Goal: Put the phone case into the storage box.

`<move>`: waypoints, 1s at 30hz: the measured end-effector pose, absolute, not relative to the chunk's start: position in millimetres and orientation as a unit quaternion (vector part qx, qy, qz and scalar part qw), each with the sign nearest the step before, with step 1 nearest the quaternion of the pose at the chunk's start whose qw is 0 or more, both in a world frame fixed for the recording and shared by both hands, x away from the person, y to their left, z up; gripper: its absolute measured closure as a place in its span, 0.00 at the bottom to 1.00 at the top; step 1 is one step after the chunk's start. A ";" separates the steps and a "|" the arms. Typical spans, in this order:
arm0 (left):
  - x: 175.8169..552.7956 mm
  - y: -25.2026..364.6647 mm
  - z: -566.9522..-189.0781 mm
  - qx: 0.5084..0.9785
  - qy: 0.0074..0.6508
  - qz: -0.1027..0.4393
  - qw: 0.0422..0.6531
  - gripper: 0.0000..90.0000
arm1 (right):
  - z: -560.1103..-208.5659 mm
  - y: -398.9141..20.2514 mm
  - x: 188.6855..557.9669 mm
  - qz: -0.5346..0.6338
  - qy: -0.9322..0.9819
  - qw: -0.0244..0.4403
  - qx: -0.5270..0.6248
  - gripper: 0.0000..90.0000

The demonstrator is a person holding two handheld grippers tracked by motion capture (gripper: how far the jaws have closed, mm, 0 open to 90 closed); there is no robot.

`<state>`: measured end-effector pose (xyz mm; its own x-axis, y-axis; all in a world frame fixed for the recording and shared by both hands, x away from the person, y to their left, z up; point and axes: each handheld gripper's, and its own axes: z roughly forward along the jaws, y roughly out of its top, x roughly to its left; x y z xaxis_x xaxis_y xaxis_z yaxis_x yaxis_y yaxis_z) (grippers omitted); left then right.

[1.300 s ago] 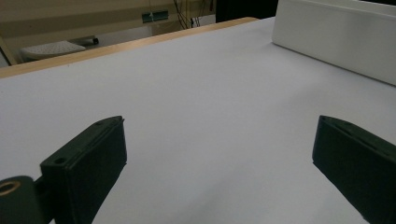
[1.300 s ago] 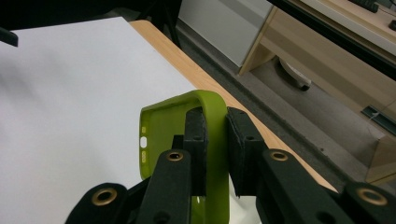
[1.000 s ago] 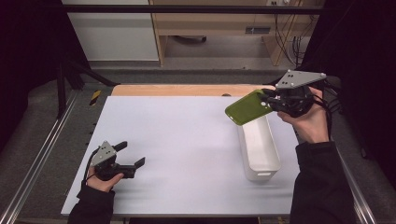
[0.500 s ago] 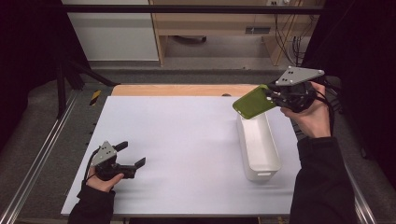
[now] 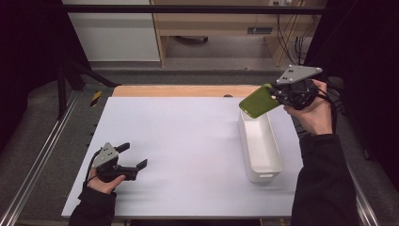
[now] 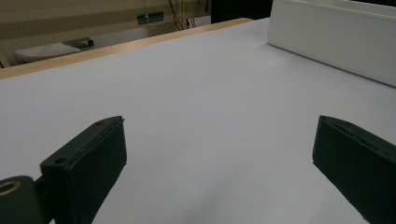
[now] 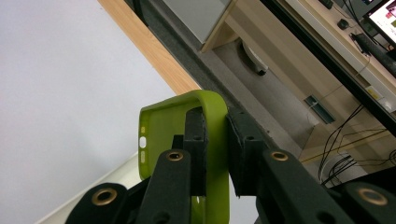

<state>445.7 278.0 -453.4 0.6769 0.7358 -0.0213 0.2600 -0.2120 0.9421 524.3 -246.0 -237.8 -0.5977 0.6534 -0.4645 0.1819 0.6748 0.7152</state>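
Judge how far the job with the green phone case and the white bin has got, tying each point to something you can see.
Done: the right gripper has the green phone case lifted clear of the table, its jaws clamping one edge. In hand: the case hangs tilted above the far end of the white bin. Left, probably: lowering it in and releasing. The left gripper rests open near the table's front-left corner, holding nothing.

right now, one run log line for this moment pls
right tongs: shut on green phone case, above white bin | left tongs: open, nothing between, low over table

White table [image 5: 188, 141], wooden far edge, long white bin [image 5: 260, 146] at right
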 end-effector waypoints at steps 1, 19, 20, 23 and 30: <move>445.7 277.9 -453.5 0.746 0.334 0.224 0.531 0.03 | -237.9 -246.3 525.5 0.313 0.838 0.373 0.248 0.88; 447.0 276.3 -455.1 0.748 0.329 0.223 0.531 0.03 | -246.0 -256.1 539.9 0.278 0.855 0.376 0.223 0.88; 447.2 276.3 -455.1 0.748 0.329 0.224 0.531 0.03 | -246.6 -256.3 540.7 0.277 0.856 0.376 0.223 0.88; 447.8 276.2 -455.7 0.749 0.329 0.225 0.530 0.03 | -247.9 -257.3 543.1 0.275 0.857 0.378 0.218 0.88; 448.0 275.1 -456.3 0.751 0.327 0.225 0.527 0.03 | -250.2 -256.8 544.3 0.271 0.860 0.378 0.210 0.88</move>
